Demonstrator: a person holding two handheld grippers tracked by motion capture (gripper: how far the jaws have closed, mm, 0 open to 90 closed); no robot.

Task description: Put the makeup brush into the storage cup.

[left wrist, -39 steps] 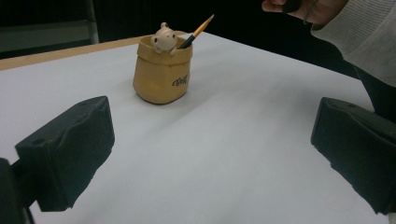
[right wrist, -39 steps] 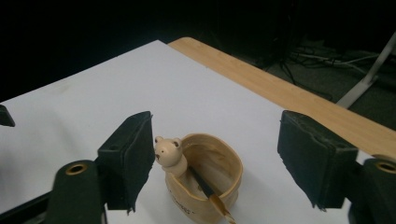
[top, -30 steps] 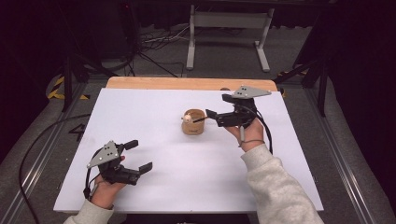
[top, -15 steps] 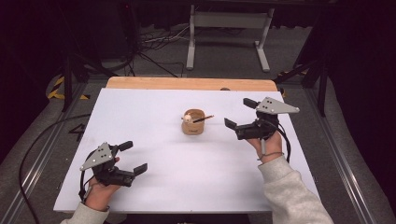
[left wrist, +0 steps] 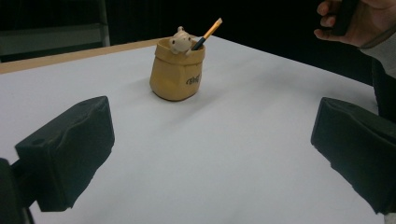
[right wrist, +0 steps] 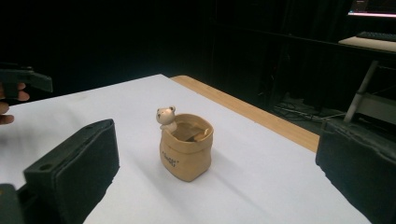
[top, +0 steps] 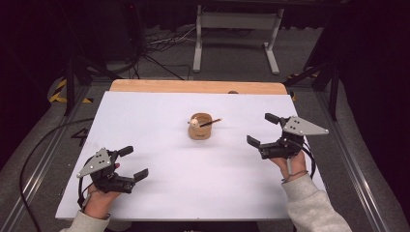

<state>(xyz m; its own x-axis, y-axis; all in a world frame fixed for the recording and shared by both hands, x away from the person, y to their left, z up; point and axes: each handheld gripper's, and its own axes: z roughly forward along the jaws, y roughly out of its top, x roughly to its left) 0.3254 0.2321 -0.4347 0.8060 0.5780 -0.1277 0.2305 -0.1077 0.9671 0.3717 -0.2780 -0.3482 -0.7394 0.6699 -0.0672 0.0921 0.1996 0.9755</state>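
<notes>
A tan sack-shaped pot (top: 199,128) with a small bear figure on its rim stands mid-table. A pencil (top: 211,123) leans in it, tip up to the right. My right gripper (top: 261,129) hovers to the right of the pot, clear of it. Its jaws have just been opening and stand open with nothing between them. My left gripper (top: 134,162) rests open near the front left corner. The left gripper view has the pot (left wrist: 177,70) and pencil (left wrist: 209,31) beyond my left gripper (left wrist: 210,149). The right gripper view has the pot (right wrist: 186,151) ahead of my right gripper (right wrist: 219,172).
A white sheet (top: 145,121) covers the table, with a wooden strip (top: 193,87) along the far edge. A metal stand (top: 232,29) and cables (top: 159,46) lie on the floor beyond. The right hand (left wrist: 355,18) shows far off in the left gripper view.
The right gripper has drawn away from the pot, to the right and toward the person, leaving the pencil in the pot. The left gripper has hardly moved.
</notes>
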